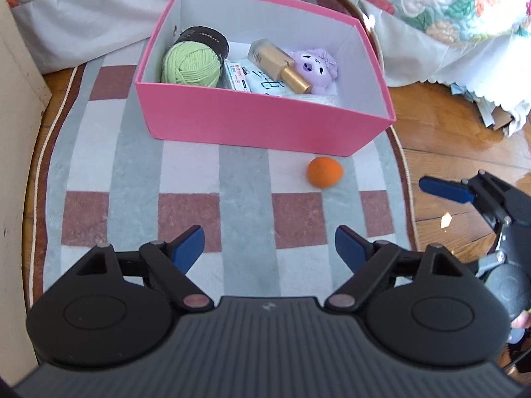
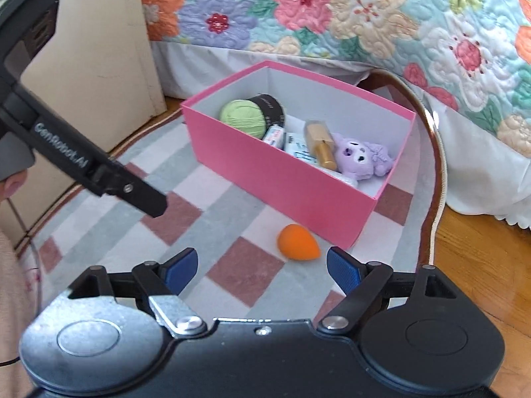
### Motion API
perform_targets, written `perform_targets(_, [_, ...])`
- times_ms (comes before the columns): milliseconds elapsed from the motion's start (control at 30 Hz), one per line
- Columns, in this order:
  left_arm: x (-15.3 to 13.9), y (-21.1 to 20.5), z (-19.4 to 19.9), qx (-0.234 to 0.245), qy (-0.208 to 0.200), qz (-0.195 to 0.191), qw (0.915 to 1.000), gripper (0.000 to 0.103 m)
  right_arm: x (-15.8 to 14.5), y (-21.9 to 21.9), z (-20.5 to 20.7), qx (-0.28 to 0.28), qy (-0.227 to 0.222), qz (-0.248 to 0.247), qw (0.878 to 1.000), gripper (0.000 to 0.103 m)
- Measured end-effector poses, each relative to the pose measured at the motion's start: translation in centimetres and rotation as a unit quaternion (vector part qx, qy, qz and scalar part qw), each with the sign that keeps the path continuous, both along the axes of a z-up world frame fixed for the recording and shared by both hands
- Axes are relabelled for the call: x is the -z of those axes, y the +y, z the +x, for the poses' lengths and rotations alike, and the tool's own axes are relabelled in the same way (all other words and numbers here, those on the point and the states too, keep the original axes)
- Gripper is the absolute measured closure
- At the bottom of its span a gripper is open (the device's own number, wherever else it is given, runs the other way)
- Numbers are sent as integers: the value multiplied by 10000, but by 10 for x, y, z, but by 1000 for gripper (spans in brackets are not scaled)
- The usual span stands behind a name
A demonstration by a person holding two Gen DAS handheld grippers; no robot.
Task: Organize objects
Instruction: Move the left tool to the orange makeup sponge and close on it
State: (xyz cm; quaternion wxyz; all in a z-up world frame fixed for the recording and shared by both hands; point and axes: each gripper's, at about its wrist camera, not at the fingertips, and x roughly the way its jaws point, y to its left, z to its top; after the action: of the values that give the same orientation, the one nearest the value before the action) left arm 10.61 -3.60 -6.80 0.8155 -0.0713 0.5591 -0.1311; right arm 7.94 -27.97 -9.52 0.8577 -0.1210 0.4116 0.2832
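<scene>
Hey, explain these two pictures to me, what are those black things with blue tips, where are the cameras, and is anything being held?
Those are two hand-held grippers; a person carries one in each hand, each with a camera looking along its fingers. One picture comes from the left gripper, the other from the right gripper. Both stand open and hold nothing. On the checked rug sits a pink box holding green yarn, a gold bottle, a purple plush toy and small packets. An orange sponge lies on the rug beside the box, in front of the right gripper.

Both wrist cameras look steeply down from near at the pink box (image 1: 252, 122) on the rug (image 1: 139, 172), left view head-on, right view cornerwise.
</scene>
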Motion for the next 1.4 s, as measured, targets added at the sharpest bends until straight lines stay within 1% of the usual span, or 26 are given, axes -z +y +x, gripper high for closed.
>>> perform_targets(167, [21,-13,10,150,-183,-125,9996,18,29,-2,14,51,-35,85,9999,15])
perform_targets(267, [34,-23,18,245,-319,-303,9987,17,51,-5,23,212,47,239,9995,15])
perform_targets(333, [44,-27,25,239,-354,-517,9977,18,64,-6,28,422,125,305,9986,15])
perform_targets(400, [55,-33,33,228,-361,-677,9968,18,73,-5,33,548,243,395,9974,15])
perform_targets(533, [71,-49,45,370,-552,-787,9947,19,89,-3,40,626,167,443,9969,16])
perform_targets(667, [85,-58,54,401,-626,-942,9928,23,106,-5,50,782,186,505,9955,16])
perform_targets(700, [87,-59,57,408,-649,-971,9923,26,108,-6,53,817,205,548,9949,16])
perform_targets(767, [93,-62,62,450,-648,-1023,9916,39,113,-8,57,850,225,643,9940,18])
perform_targets(833, [97,-64,67,546,-615,-1155,9899,66,117,-8,61,875,231,694,9935,25])
perform_targets(867, [99,-65,69,586,-625,-1255,9884,71,119,-7,64,930,252,669,9931,29])
perform_targets(900, [100,-65,70,582,-642,-1299,9877,74,119,-6,65,992,180,620,9930,36])
perform_targets(1000, [99,-66,70,637,-667,-1185,9887,77,117,1,67,986,68,455,9941,49])
perform_targets(1067, [98,-65,67,675,-684,-1176,9884,77,116,0,66,980,83,489,9939,50])
perform_targets(1133, [97,-60,64,615,-640,-1265,9880,77,112,-1,63,941,58,519,9942,51])
perform_targets(1233, [89,-55,55,565,-601,-1304,9880,78,103,5,53,758,-166,378,9963,51])
perform_targets(1400, [71,-45,42,485,-355,-1314,9895,78,86,14,30,452,-432,170,9979,51])
